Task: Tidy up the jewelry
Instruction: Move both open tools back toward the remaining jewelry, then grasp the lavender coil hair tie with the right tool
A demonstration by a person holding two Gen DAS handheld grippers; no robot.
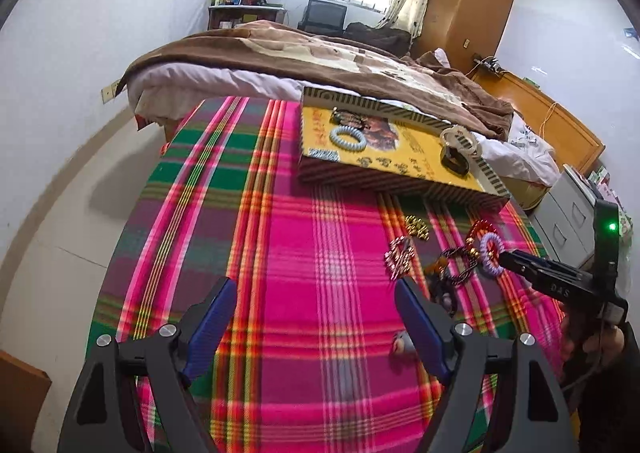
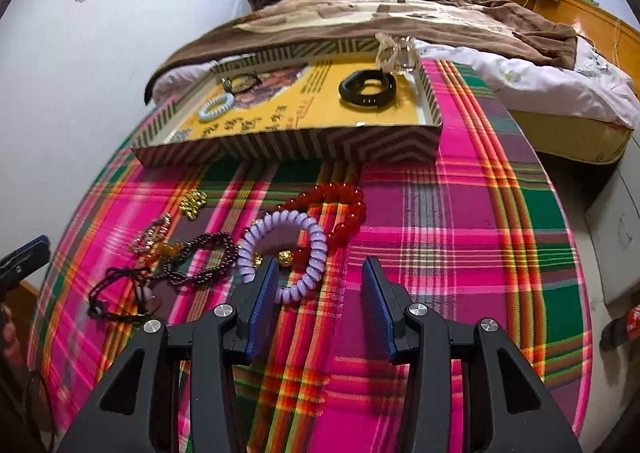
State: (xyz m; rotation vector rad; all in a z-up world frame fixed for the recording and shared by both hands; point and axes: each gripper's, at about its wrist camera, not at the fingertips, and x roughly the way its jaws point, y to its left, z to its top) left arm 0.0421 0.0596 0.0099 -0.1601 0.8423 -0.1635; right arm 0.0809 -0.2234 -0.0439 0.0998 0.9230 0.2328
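The plaid cloth (image 2: pixel 460 221) filled both views. The tray (image 2: pixel 288 149) lay upper centre in the right view, holding a blue coil (image 2: pixel 216 107), a black band (image 2: pixel 367 89) and a clear clip (image 2: pixel 396 51). Loose jewelry sat centre-left below it: red beads (image 2: pixel 344 209), a lilac coil (image 2: pixel 282 253), dark beads (image 2: pixel 204 261), gold beads (image 2: pixel 193 203).

The right gripper (image 2: pixel 320 293) pitched downward, jaws apart and empty, its left finger inside the lilac coil's loop. The left gripper (image 1: pixel 316 317) pitched downward at lower centre, jaws wide apart over bare cloth, holding nothing.
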